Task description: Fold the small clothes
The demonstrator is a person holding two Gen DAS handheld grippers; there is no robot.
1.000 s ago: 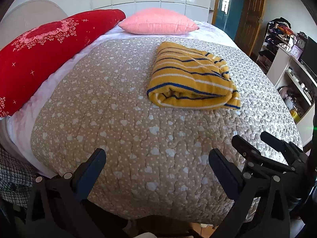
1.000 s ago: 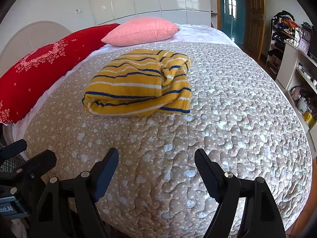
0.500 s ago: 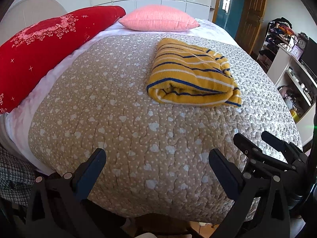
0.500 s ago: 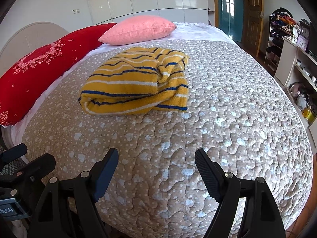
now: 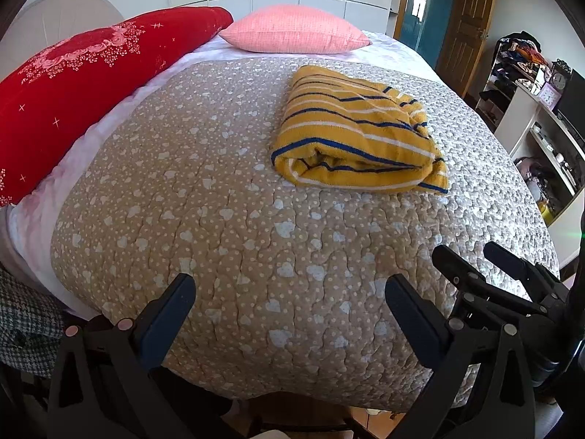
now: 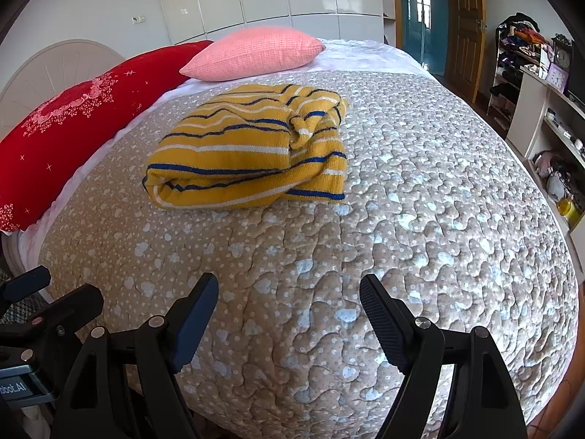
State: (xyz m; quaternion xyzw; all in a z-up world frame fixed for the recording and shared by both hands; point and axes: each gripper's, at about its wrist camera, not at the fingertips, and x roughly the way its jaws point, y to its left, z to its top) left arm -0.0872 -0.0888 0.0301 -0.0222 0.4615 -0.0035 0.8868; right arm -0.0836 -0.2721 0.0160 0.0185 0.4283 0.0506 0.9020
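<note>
A yellow knitted garment with blue and white stripes (image 5: 356, 135) (image 6: 252, 153) lies folded into a thick bundle on the beige quilted bedspread (image 5: 219, 197) (image 6: 420, 197), past the middle of the bed. My left gripper (image 5: 289, 292) hangs open over the bed's near edge, nothing between its fingers. My right gripper (image 6: 289, 289) is open too, also empty, well short of the garment. In the left wrist view the right gripper (image 5: 486, 259) shows at the lower right, beside the left one.
A long red embroidered pillow (image 5: 80, 84) (image 6: 73, 124) lines the left side and a pink pillow (image 5: 296, 33) (image 6: 256, 53) sits at the head. Shelves and a desk with clutter (image 5: 541, 109) (image 6: 541, 95) stand to the right. Checked fabric (image 5: 25, 329) shows at lower left.
The views drift only slightly; the garment and both grippers stay as they were, both open and empty.
</note>
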